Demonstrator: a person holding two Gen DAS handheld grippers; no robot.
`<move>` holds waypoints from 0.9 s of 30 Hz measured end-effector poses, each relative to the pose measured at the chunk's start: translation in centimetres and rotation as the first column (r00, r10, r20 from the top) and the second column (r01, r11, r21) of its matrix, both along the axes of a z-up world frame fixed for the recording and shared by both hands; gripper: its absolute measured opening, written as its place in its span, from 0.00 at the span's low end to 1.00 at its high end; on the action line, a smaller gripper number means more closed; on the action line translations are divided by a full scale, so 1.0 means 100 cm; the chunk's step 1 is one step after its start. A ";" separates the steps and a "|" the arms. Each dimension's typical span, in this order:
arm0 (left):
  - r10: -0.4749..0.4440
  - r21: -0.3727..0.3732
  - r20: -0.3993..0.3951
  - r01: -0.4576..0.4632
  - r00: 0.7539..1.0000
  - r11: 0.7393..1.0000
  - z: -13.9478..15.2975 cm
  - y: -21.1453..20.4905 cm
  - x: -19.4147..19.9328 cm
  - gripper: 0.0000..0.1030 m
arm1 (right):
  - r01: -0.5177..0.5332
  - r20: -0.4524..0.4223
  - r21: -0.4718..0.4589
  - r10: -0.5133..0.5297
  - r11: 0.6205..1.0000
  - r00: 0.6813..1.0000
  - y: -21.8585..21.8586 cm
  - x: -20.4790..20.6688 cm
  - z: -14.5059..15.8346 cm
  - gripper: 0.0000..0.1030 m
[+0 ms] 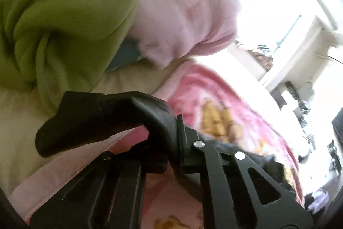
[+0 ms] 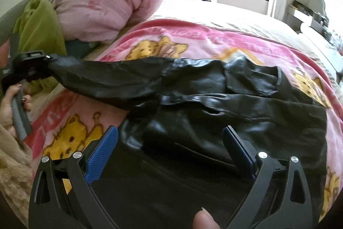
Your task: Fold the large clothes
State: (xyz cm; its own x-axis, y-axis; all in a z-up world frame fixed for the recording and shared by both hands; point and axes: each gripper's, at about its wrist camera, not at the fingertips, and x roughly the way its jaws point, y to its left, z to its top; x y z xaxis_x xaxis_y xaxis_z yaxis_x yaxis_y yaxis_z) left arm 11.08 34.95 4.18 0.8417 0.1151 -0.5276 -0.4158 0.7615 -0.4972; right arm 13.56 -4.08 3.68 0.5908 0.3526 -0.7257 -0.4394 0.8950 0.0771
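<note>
Black leather jacket lies spread across the pink bear-print blanket, centre of the right wrist view. Left gripper, mid-left edge of the frame, is clamped on the sleeve cuff and holds the sleeve raised off the blanket. Right gripper hovers over the jacket body, fingers spread, grasping nothing. Leather judged heavy, pliable, smooth; likely slippery. Take hold at seams, cuffs or hem.

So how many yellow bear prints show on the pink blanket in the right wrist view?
4: one beyond the black jacket, one lower left, two at right; more may lie hidden underneath.
</note>
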 end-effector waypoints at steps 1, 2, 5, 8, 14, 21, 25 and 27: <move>-0.020 0.019 0.021 0.019 1.000 1.000 0.012 -0.007 -0.002 0.01 | 0.011 0.001 0.006 -0.011 1.000 1.000 -0.005 0.000 0.001 0.93; -0.035 0.034 0.035 0.034 0.999 0.999 0.021 -0.013 -0.003 0.01 | 0.026 0.003 0.013 -0.026 1.000 1.000 -0.013 -0.001 0.003 0.93; -0.089 0.084 0.066 0.084 0.994 0.993 0.046 -0.034 -0.003 0.01 | 0.058 0.012 0.039 -0.059 0.998 0.998 -0.031 -0.003 0.008 0.93; -0.142 0.134 0.090 0.129 0.986 0.983 0.069 -0.062 -0.002 0.01 | 0.082 0.026 0.045 -0.083 0.996 0.996 -0.049 -0.005 0.012 0.93; -0.235 0.203 0.131 0.205 0.963 0.957 0.099 -0.114 0.002 0.01 | 0.142 0.041 0.060 -0.144 0.988 0.989 -0.090 -0.009 0.019 0.93; -0.357 0.268 0.148 0.310 0.922 0.912 0.115 -0.181 0.016 0.01 | 0.242 0.032 0.108 -0.247 0.964 0.969 -0.146 -0.008 0.020 0.93; -0.443 0.291 0.133 0.392 0.887 0.873 0.114 -0.224 0.023 0.01 | 0.309 0.023 0.149 -0.315 0.939 0.949 -0.178 -0.009 0.020 0.93; -0.488 0.305 0.114 0.437 0.865 0.846 0.109 -0.244 0.027 0.01 | 0.357 0.025 0.155 -0.365 0.921 0.931 -0.196 -0.011 0.021 0.93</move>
State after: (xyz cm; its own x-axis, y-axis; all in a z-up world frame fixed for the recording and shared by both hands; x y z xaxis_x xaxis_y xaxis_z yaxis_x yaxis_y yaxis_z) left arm 13.75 10.52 15.08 0.9080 -0.2005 -0.3678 0.0952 0.9538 -0.2848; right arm 12.48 -23.65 5.80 0.7334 0.2078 -0.6472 -0.0956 0.9742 0.2044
